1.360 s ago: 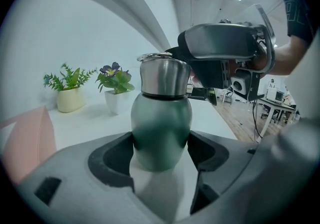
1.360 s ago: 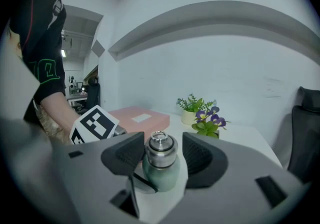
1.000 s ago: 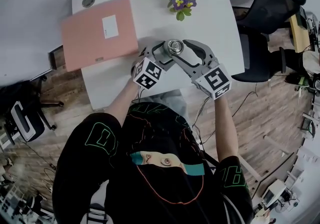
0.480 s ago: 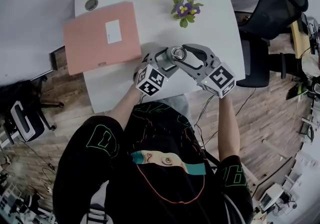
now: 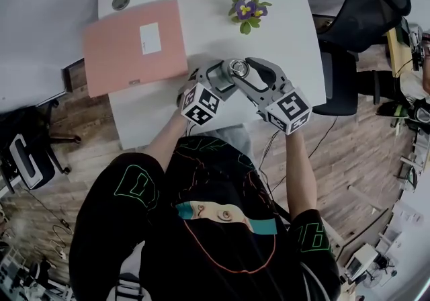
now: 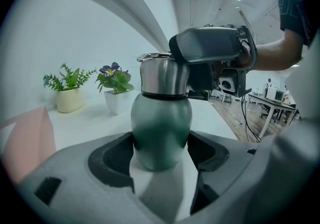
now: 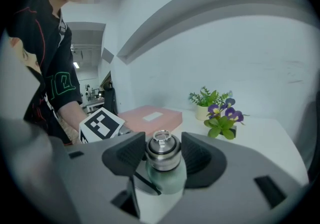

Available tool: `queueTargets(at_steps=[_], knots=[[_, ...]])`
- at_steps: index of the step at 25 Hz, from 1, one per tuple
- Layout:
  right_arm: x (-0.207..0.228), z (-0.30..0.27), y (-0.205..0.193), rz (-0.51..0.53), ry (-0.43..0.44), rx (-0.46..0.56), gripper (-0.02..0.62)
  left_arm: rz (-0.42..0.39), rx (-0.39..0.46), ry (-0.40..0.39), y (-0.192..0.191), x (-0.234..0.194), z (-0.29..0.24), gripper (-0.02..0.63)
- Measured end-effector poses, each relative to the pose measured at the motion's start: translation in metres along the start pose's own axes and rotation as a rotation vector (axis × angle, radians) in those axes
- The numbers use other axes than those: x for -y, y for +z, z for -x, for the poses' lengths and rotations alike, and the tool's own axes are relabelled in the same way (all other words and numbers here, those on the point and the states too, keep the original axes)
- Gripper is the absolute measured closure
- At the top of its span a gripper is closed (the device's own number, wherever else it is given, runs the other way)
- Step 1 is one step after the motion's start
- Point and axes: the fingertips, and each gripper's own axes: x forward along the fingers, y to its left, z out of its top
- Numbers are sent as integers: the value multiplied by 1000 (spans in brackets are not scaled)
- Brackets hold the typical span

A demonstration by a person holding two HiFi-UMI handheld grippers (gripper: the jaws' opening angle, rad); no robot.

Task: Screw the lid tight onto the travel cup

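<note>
On the white bench (image 5: 282, 31), near the middle of its front edge, I see the green travel cup (image 6: 161, 123) upright, its long axis vertical and its steel lid (image 7: 162, 148) on top. My left gripper (image 6: 161, 150) is clamped on the cup's body and my right gripper (image 7: 163, 154) grasps the lid. In the head view only the lid's top shows. I cannot tell whether the base rests on the bench.

Nothing legible; the folder label (image 5: 150, 37) is too small to read.
</note>
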Motion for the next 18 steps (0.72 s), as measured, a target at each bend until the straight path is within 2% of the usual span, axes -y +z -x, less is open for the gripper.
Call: queueTargets(at_steps=[7, 15, 18], knots=[[2, 2, 0, -45, -128, 33, 362, -1, -1, 3, 1, 0, 0, 258], [4, 3, -2, -74, -353, 75, 359, -10, 2, 14, 2, -1, 0, 258], [4, 1, -4, -64, -396, 63, 359, -13, 4, 18, 2, -2, 0, 258]])
